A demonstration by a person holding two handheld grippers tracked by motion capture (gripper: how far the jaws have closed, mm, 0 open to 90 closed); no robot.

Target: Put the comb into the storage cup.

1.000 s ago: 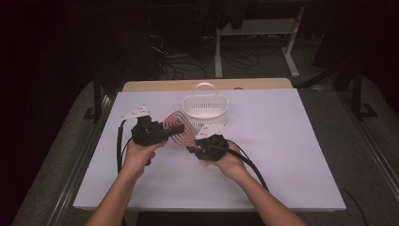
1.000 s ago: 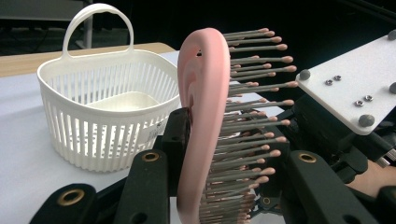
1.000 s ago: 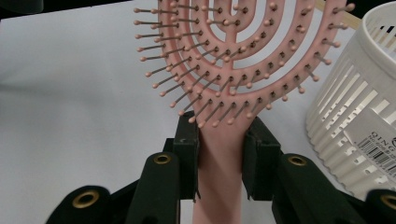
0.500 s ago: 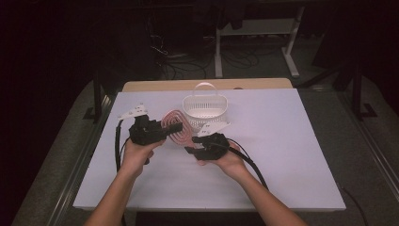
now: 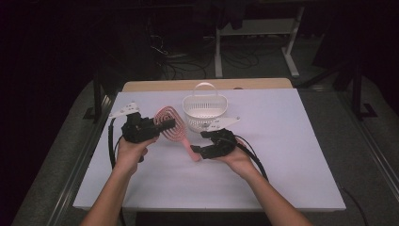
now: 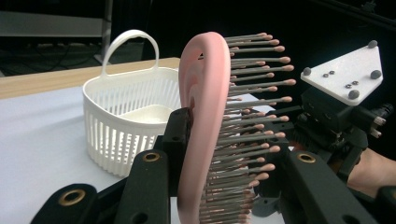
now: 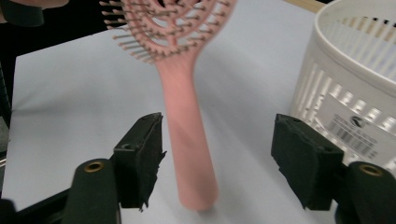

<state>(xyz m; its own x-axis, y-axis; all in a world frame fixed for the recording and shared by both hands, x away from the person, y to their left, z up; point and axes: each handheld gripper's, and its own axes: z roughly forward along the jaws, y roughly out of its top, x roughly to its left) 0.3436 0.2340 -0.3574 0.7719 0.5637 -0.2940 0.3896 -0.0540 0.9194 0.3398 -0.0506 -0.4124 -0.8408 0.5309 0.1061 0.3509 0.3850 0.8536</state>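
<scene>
Hairbrush [image 5: 170, 126] sits just in front of the basket [image 5: 204, 112], to its left. Left gripper [image 5: 153, 128] is clamped on the brush head, prob. to steady it. Right gripper [image 5: 196, 150] has jaws wide apart w/ the handle between them, not touching, likely lining up a second grip.
</scene>
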